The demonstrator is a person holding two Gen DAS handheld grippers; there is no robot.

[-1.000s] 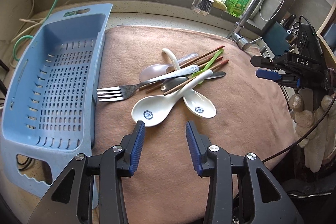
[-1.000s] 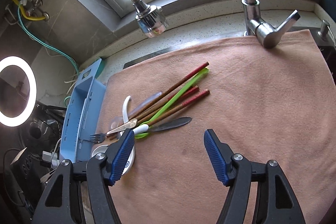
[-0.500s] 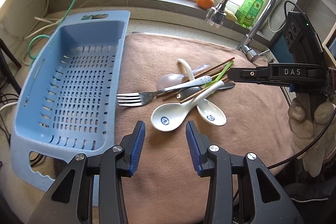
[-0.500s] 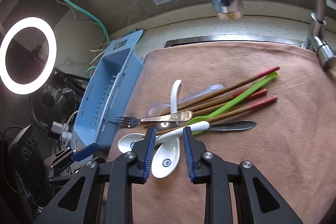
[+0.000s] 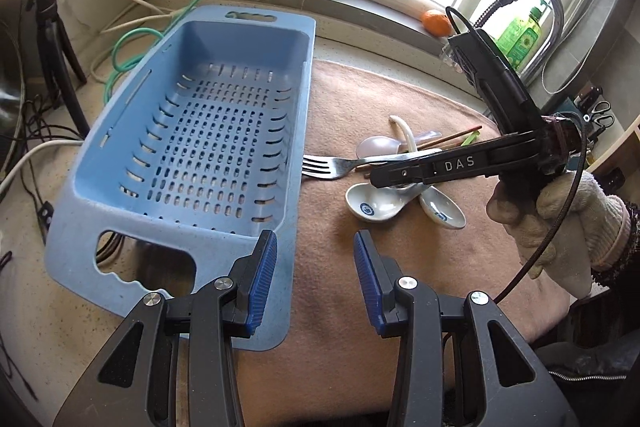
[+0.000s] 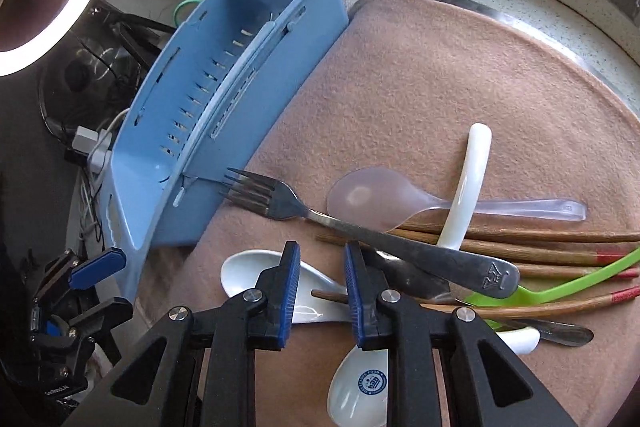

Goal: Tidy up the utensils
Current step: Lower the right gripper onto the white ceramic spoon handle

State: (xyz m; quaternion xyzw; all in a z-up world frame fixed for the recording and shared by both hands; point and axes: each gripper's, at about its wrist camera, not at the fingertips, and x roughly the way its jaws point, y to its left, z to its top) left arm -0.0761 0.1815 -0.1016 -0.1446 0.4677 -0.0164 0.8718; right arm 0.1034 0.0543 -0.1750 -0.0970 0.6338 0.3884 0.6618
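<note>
**Right gripper drops onto the utensil pile**

Left wrist view: the left gripper (image 5: 315, 277) hovers with its fingers partly apart and empty, as before, now nearer the blue basket (image 5: 192, 131) on the desk. The right gripper (image 5: 394, 179), in a gloved hand (image 5: 560, 223), has swung in over the fork (image 5: 340, 165) and white spoons (image 5: 374, 205).

Right wrist view: the right gripper (image 6: 322, 291), wide open a second ago, is closing, fingers straddling a white spoon's handle (image 6: 308, 307). Whether the pads press it I cannot tell. Chopsticks (image 6: 520, 247) lie on the pink towel (image 6: 420, 87).
</note>
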